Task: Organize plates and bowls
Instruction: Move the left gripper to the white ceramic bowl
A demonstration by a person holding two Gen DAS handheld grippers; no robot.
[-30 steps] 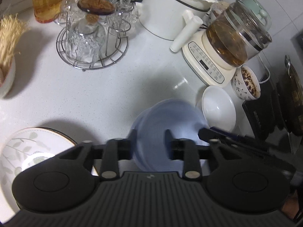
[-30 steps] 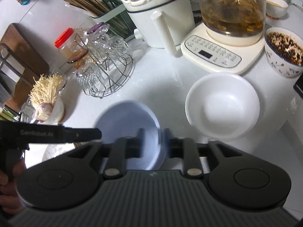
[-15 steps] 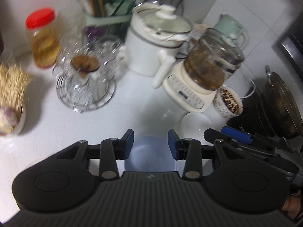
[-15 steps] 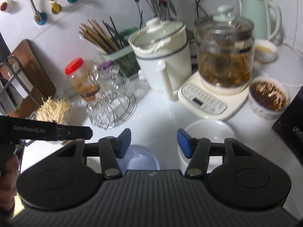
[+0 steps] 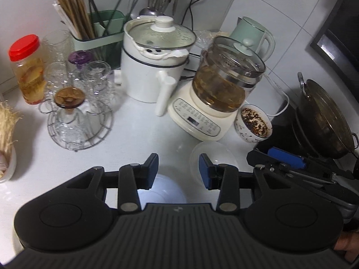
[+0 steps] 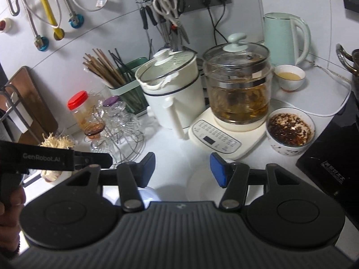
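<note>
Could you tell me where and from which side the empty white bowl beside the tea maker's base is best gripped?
Probably the white bowl is best gripped by its thin rim on the near edge, coming from above with one finger inside and one outside. It sits upright and open, and the tea maker and patterned bowl crowd its far side.

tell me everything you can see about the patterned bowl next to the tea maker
The patterned bowl looks ceramic: white, with dark leaf-like marks on its outer wall. It stands upright on the white counter, filled almost to the rim with a dark reddish-brown mix flecked with paler bits. It sits right against the cream base of the tea maker, with a black appliance on its other side. Neither pair of tongs touches it.
</note>
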